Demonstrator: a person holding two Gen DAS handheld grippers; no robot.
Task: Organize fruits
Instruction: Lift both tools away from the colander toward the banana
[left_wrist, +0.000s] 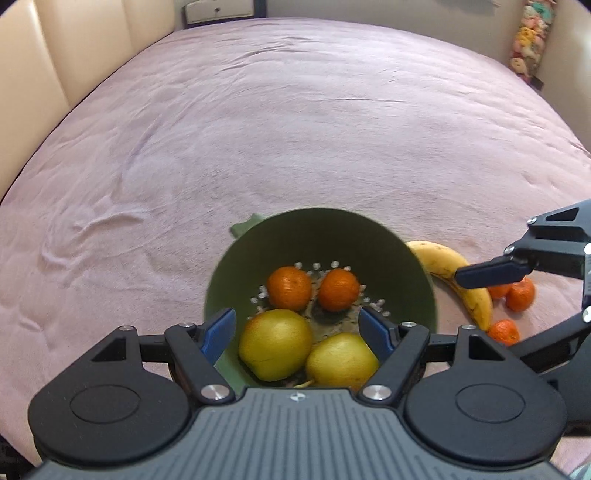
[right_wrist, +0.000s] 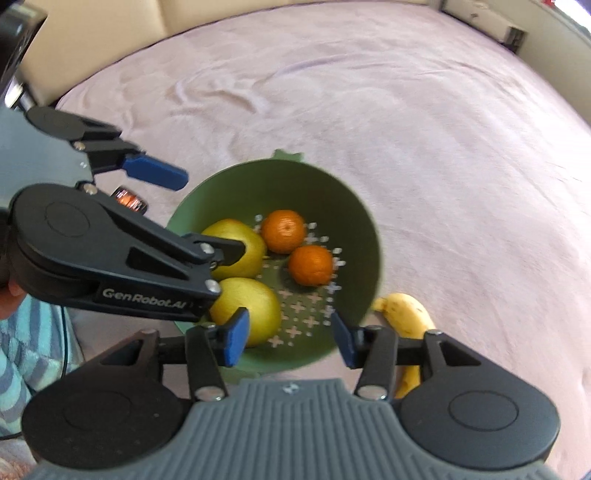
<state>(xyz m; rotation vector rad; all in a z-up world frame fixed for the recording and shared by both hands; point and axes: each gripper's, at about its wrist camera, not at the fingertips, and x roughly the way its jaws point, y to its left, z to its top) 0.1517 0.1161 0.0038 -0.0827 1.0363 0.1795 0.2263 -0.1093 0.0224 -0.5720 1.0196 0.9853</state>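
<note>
We hold both grippers above the green bowl (left_wrist: 417, 266) on the bed (left_wrist: 258, 147). Left gripper (left_wrist: 297, 334) and right gripper (right_wrist: 290, 338) have jaws released, empty. The bowl holds two pears (left_wrist: 275, 343) and two oranges (left_wrist: 290, 288); the banana (left_wrist: 454, 273) lies just beside it.

We see a green colander (right_wrist: 360, 221) holding two pears (right_wrist: 251, 306) and two oranges (right_wrist: 283, 230); banana (right_wrist: 406, 314) at four o'clock.

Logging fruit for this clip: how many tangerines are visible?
5. Two sit in the green colander: one beside the other. Three lie on the bedspread by the banana. More may be hidden.
</note>
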